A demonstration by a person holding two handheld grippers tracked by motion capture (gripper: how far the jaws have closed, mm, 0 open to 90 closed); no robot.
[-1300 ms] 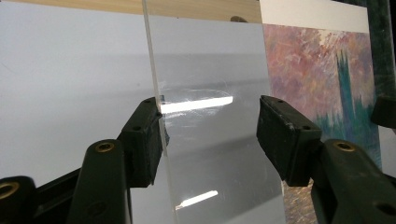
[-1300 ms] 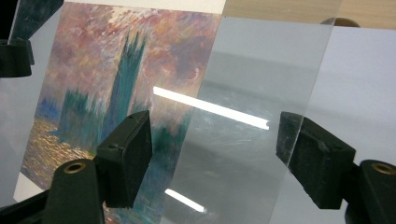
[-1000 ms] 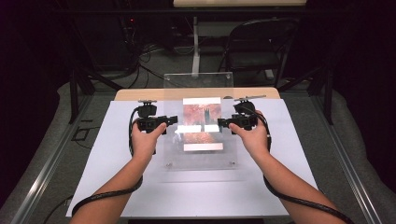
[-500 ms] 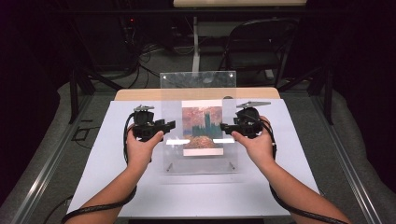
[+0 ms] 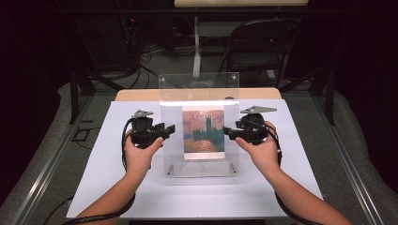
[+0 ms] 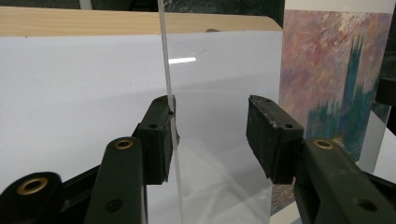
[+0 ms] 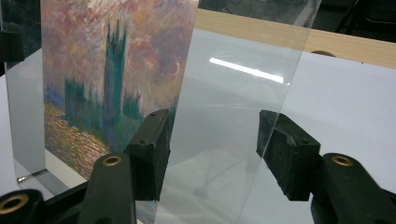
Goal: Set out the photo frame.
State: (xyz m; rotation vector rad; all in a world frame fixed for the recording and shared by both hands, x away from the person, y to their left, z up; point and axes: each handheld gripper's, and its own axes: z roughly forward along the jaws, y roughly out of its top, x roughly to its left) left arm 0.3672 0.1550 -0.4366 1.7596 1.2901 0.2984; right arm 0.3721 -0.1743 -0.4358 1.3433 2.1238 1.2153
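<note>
A clear acrylic picture frame (image 5: 199, 89) stands upright on its lower edge in the middle of the white mat. It holds a painting (image 5: 203, 131) of a tower under a pink sky. My left gripper (image 5: 166, 131) is at the frame's left edge. In the left gripper view the sheet (image 6: 169, 88) runs between the jaws (image 6: 210, 135), resting against the left pad (image 6: 161, 140), with the other pad apart. My right gripper (image 5: 230, 132) is at the right edge, the sheet (image 7: 233, 93) inside its gap (image 7: 212, 140). Both pairs of jaws have just been closing and are open.
The white mat (image 5: 291, 187) covers a wooden table (image 5: 136, 95) whose far edge shows behind the frame. Two small metal pins (image 5: 171, 169) sit at the frame's base. A folding chair (image 5: 263, 47) and cables lie on the floor beyond the table.
The frame has swung up from lying nearly flat to standing upright. Both hands have drawn a little toward the near side and their jaws have narrowed around the frame's side edges.
</note>
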